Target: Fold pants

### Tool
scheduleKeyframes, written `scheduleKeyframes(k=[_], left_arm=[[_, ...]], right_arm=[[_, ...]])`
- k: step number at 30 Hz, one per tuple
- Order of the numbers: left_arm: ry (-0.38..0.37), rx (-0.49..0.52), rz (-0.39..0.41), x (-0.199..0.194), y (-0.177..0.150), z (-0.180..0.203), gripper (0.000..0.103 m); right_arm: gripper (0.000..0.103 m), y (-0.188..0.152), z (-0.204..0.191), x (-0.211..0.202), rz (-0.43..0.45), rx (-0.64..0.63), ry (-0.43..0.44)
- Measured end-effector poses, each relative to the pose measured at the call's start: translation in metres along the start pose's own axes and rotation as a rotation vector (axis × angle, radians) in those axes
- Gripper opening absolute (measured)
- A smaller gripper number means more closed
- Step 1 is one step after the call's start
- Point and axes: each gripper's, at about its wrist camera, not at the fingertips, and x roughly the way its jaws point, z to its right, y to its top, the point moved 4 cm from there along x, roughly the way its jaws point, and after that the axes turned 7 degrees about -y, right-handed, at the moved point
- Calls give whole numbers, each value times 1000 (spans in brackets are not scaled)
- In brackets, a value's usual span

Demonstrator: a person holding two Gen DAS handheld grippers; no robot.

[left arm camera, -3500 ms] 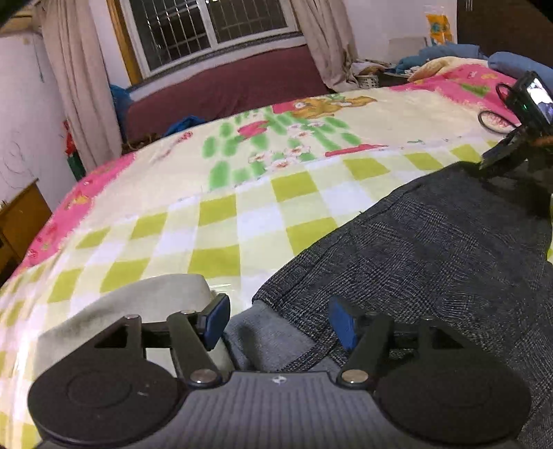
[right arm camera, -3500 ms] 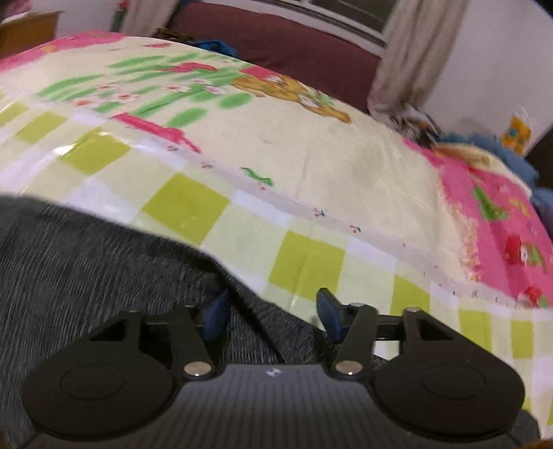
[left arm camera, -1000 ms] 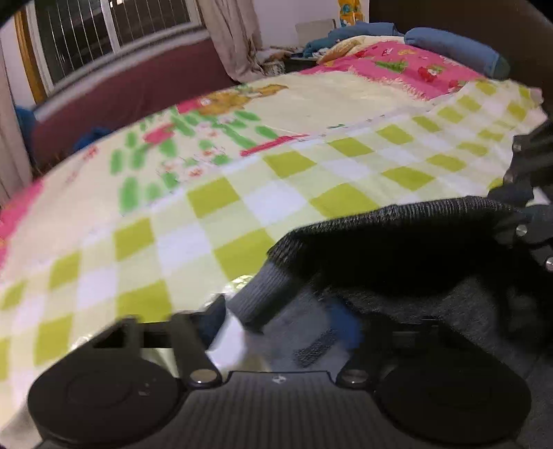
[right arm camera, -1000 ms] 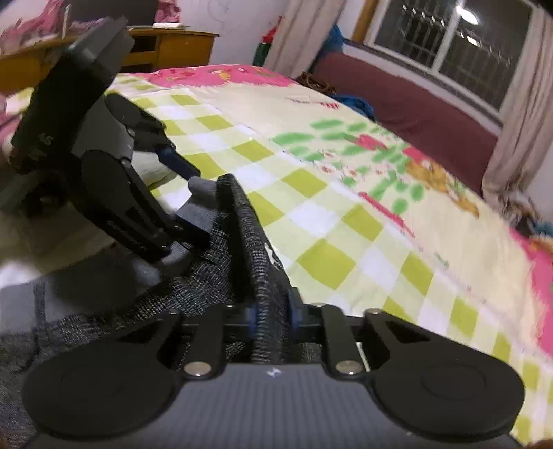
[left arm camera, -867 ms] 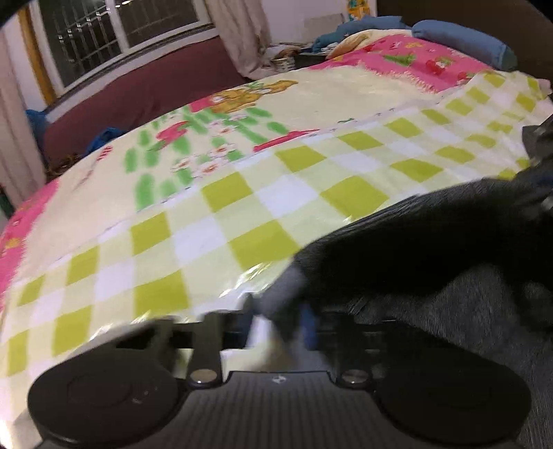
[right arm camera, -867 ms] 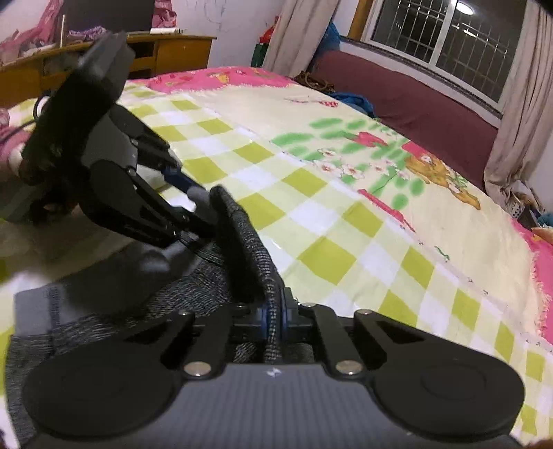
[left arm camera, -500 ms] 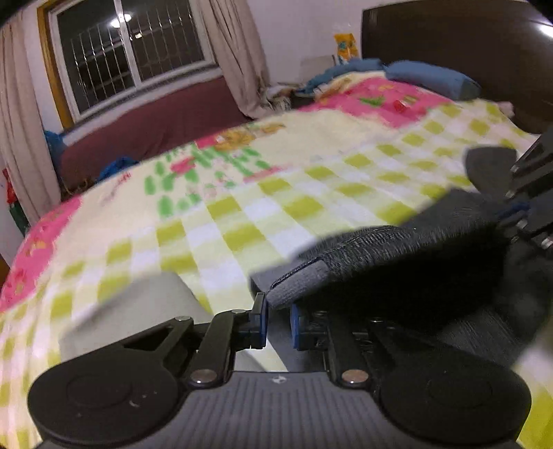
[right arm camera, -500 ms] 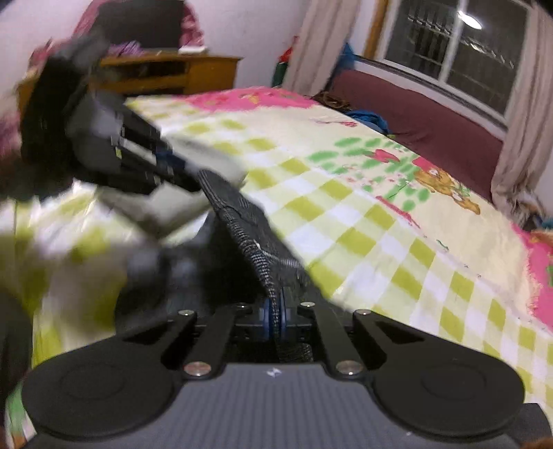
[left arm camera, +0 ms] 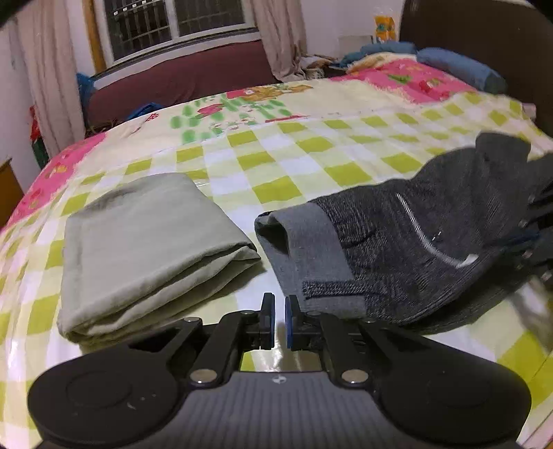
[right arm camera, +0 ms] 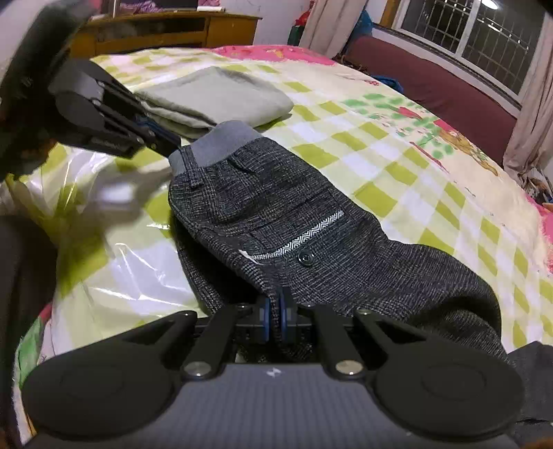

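Note:
The dark grey tweed pants [right arm camera: 311,221] lie folded over on the checkered bed, with the light grey waistband [right arm camera: 221,138] toward the far left. My right gripper [right arm camera: 274,317] is shut on a fold of the pants at their near edge. It shows only as a dark blur [left arm camera: 522,238] in the left wrist view. My left gripper [left arm camera: 280,321] is shut, and only bedsheet shows in the slit between its pads. The waistband corner [left arm camera: 304,290] lies right beside its right finger. In the right wrist view the left gripper [right arm camera: 169,138] has its tips at that corner.
A folded pale grey-green cloth [left arm camera: 145,241] lies just left of the pants. Glossy plastic [right arm camera: 114,269] covers the yellow-green checkered bedspread. A dark headboard [left arm camera: 484,45] and a blue pillow [left arm camera: 459,65] stand far right, a maroon sofa [left arm camera: 179,79] under the window, and a wooden desk [right arm camera: 166,27] beyond.
Both grippers swept sideways with the pants' top raised between them, and it now lies flat. The left gripper shut on the waistband; now no cloth shows between its pads.

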Motion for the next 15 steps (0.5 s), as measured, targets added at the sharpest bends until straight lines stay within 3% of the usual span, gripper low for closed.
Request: scheduleKeyframes(k=[4, 6, 9, 15], left_arm=[[-35, -91, -2, -2, -6, -7, 26], [-42, -112, -5, -1, -6, -10, 27], [-42, -122, 8, 5, 2, -13, 28], [13, -55, 53, 28, 39, -11, 27]], right_arm=[[14, 4, -4, 8, -18, 14, -9], [15, 6, -12, 9, 11, -38, -45], [26, 9, -23, 12, 61, -115, -67], [17, 27, -28, 34, 42, -40, -26]])
